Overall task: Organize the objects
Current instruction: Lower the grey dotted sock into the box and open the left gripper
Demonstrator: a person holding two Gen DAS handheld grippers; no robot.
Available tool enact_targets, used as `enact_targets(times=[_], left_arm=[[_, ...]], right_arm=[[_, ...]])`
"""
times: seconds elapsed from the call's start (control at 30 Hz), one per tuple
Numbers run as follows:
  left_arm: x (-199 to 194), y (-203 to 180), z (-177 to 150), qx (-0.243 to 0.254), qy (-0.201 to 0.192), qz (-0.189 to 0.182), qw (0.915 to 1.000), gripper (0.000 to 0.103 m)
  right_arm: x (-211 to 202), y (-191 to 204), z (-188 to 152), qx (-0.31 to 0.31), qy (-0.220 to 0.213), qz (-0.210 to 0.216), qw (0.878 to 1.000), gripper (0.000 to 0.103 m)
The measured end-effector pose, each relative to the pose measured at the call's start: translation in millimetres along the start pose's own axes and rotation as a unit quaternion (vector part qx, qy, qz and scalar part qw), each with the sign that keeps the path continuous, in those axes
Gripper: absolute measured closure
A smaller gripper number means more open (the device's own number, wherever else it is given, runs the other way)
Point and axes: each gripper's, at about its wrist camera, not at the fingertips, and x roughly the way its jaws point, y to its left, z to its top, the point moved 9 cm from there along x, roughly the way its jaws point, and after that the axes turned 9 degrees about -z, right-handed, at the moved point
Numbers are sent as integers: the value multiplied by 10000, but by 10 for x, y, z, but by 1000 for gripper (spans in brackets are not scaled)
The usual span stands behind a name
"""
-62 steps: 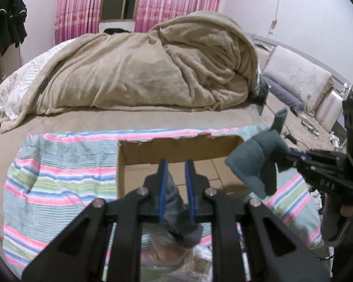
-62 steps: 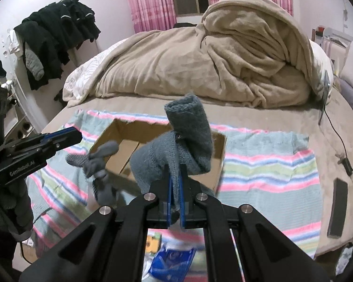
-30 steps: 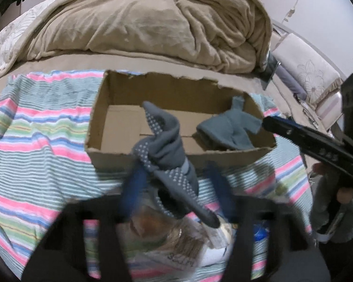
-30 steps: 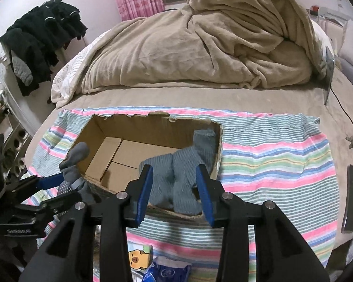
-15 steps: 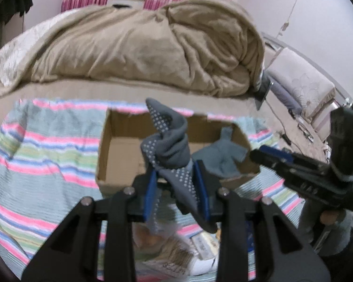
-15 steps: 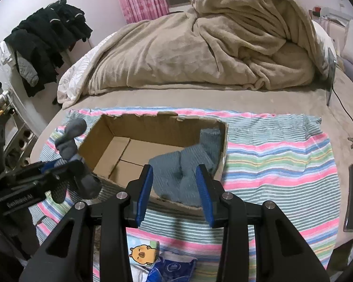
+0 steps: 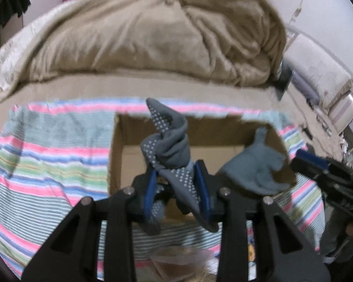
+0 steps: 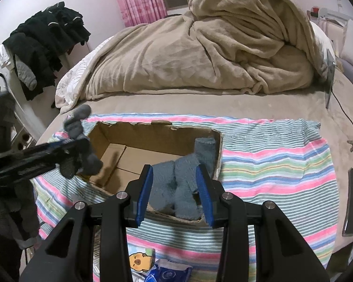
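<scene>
Dotted sock over the box, blue sock already inside

The left gripper [image 7: 177,189] is clamped on a dark grey dotted sock [image 7: 168,150] above the open brown cardboard box [image 8: 120,138]; the right gripper [image 8: 175,195], jaws apart, hovers near a fuzzy blue-grey sock [image 8: 176,181] lying in the box's near right corner.

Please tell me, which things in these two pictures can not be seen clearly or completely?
- Dotted grey sock, left wrist view: its lower end hangs behind the left gripper fingers.
- Blue-grey sock, right wrist view: partly hidden by the cardboard box front wall and the open right gripper.
- Packets at the bottom edge: cut off, print unreadable.
- Left wrist view: motion blur.
</scene>
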Motion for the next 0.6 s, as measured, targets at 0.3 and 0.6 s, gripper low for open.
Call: enact_targets(times=[0.3,0.6], left_arm=[[48,64,-17,1,67,214,9997,33],[-403,-133,-45,193,-227,178,9994,30]], right_arm=[[137,-56,-101,46,161,-48,9998,51],[-34,-45,-146,16,97,-121,9999,32]])
